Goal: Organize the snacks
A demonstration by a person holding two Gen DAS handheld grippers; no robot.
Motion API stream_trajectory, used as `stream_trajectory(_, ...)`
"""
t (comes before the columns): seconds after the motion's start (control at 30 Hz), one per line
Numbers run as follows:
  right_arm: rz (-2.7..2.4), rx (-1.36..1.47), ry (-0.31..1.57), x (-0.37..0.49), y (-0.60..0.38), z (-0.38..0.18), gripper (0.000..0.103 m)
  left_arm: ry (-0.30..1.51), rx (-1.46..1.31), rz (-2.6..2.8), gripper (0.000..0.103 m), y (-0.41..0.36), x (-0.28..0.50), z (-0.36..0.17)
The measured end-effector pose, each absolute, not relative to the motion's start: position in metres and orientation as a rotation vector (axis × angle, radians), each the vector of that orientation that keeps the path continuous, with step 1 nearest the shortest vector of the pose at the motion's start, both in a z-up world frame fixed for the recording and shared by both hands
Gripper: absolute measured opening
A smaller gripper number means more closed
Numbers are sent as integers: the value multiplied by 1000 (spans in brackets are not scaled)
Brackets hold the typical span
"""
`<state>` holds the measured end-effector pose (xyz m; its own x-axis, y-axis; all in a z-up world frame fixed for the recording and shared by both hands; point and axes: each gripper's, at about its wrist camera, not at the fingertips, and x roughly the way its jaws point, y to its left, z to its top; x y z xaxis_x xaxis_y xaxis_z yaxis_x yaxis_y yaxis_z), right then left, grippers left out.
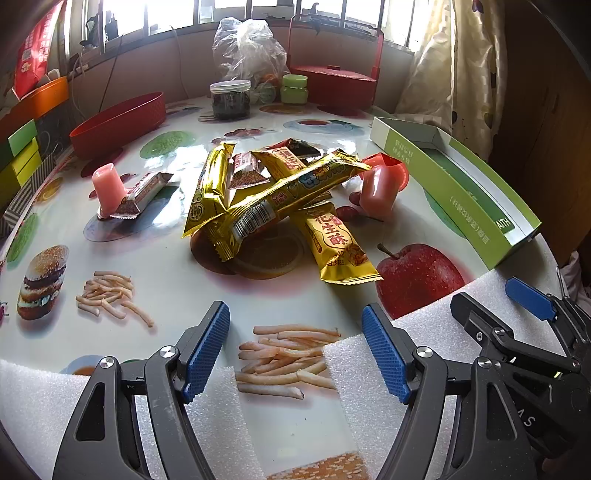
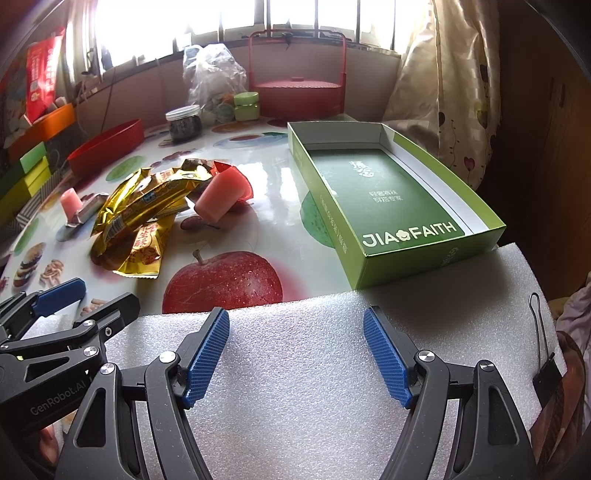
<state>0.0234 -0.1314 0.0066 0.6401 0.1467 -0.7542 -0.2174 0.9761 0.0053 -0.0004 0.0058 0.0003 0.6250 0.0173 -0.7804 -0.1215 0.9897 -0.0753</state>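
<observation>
Blown-out windows [image 2: 221,33] (backlit), tabletop [image 1: 177,155] glare, fisheye-dark corners

My left gripper [image 1: 295,350], black linkage arms, silver pivot screws, ribbed blue pads [image 1: 205,350], my right gripper [image 2: 295,354] alike, white GenRobot.AI lettering on the left one's body

Snack wrappers [image 1: 280,192]: gold, red print.
Jelly cups [image 1: 378,190]: pink.
Box [image 2: 391,195]: green, white lettering.
Tablecloth [image 1: 177,273]: white, food prints.
</observation>
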Motion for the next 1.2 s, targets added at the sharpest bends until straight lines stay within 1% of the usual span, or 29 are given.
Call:
stream_trajectory(0.7, 206, -92, 855, 25, -131, 6, 76, 886, -127, 78, 75, 6, -2, 6)
stream_trajectory(1.07, 220, -109, 871, 27, -132, 12, 75, 915, -141, 87, 75, 10, -5, 9)
stream_trajectory(1.2, 272, -134, 824, 22, -121, 23, 75, 925, -188, 90, 75, 24, -8, 10)
